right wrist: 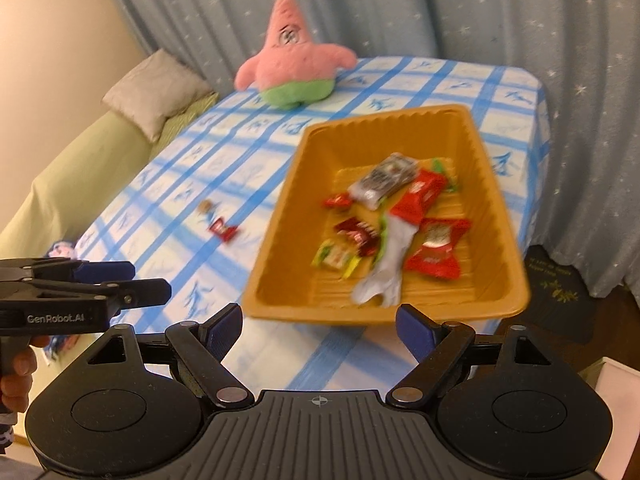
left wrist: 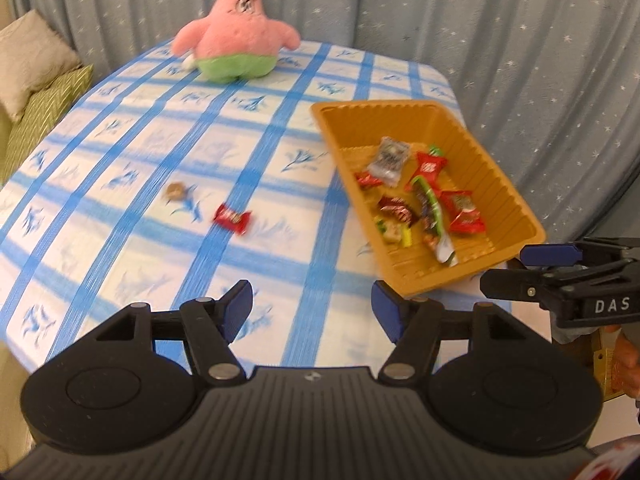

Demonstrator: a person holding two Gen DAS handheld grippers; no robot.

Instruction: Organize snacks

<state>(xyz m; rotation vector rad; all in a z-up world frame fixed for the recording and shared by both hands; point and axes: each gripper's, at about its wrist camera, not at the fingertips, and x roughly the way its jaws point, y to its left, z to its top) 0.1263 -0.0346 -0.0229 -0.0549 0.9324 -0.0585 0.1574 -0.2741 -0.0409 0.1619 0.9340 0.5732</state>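
An orange plastic tray sits at the near right of the table and holds several wrapped snacks, among them a silver packet and red wrappers. Two snacks lie loose on the cloth left of the tray: a red wrapped candy and a small round brownish one. My left gripper hovers open over the table's near edge, nothing between its fingers. My right gripper is open and empty just short of the tray's near rim.
A blue-checked cloth covers the table. A pink star plush stands at the far side. A beige cushion rests on a green sofa to the left. Starred curtains hang behind.
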